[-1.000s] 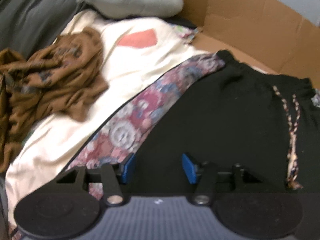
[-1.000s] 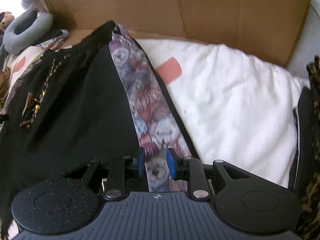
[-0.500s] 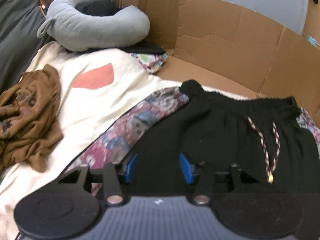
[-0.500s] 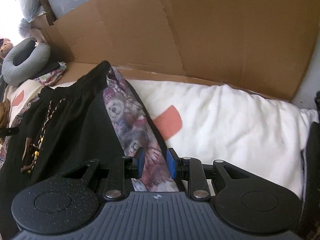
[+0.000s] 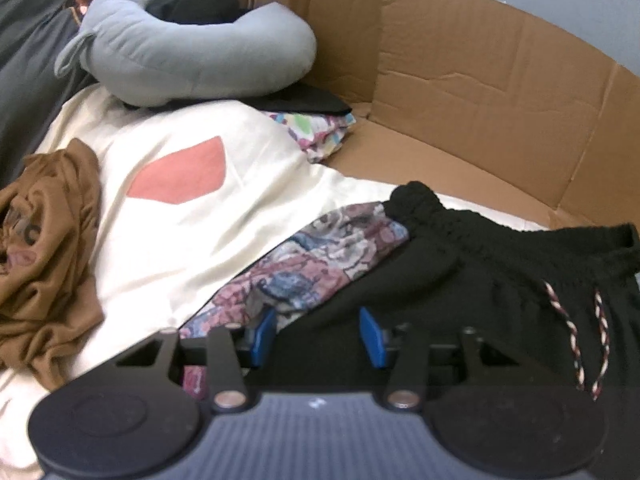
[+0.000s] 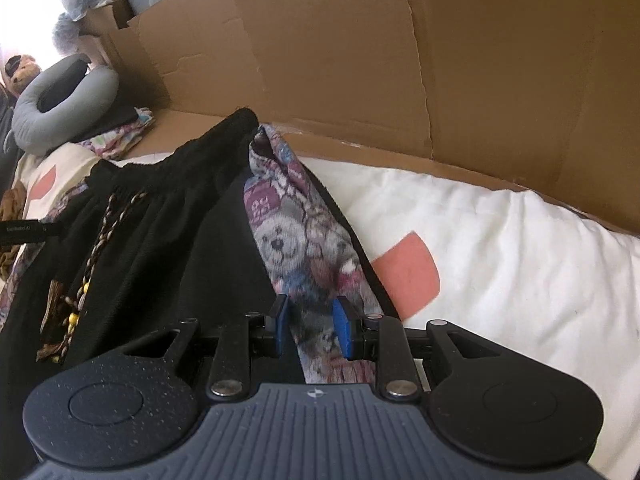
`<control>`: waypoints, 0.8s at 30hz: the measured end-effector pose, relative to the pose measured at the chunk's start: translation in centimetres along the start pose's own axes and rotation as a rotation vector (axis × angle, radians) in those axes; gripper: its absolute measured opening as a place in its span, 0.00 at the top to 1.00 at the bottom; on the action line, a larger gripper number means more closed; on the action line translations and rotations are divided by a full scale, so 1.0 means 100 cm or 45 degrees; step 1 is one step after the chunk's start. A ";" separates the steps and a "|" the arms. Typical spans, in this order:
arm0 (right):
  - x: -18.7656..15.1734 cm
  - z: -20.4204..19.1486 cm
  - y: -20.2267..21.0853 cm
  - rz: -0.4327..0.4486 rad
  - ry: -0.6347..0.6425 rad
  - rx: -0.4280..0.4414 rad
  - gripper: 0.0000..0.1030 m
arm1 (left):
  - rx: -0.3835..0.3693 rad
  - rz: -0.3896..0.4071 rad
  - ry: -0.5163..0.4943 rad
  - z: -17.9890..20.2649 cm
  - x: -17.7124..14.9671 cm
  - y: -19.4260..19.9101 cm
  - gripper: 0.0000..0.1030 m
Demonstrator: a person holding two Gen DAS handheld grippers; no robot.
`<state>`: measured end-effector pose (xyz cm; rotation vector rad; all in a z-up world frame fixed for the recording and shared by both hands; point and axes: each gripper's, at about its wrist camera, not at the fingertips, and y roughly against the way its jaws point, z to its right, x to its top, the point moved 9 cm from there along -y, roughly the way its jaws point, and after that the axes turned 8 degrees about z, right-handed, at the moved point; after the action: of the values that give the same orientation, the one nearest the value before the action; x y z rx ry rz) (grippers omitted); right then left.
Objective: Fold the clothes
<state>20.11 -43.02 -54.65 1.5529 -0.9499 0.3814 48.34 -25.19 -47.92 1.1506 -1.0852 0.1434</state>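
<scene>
Black shorts [image 5: 480, 280] with an elastic waistband and a braided drawstring [image 5: 572, 332] lie on a cream cover. A strip of teddy-bear patterned cloth [image 5: 312, 264] runs along each side of them. My left gripper [image 5: 317, 334] is shut on a bunch of black and patterned cloth at the shorts' left side. In the right wrist view the shorts [image 6: 160, 240] spread to the left. My right gripper [image 6: 311, 326] is shut on the patterned strip [image 6: 296, 240] at their right side, which fills the gap between its blue pads.
The cream cover [image 5: 180, 240] carries a red patch. A crumpled brown garment [image 5: 44, 248] lies at the left. A grey neck pillow [image 5: 192, 52] and a small stack of folded clothes [image 5: 316, 132] sit behind. A cardboard wall [image 6: 360, 60] stands close behind the waistband.
Both grippers have moved forward toward the waistband and the cardboard wall, with the same cloth still between their pads. The brown garment has slid toward the left edge of the left view.
</scene>
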 end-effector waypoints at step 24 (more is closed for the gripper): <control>0.023 -0.006 -0.039 0.011 0.011 -0.174 0.73 | 0.077 -0.046 -0.057 -0.004 0.024 -0.034 0.57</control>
<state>24.58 -43.44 -55.51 1.4227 -0.9563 0.3227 51.89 -27.44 -48.35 1.2321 -1.1054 0.1230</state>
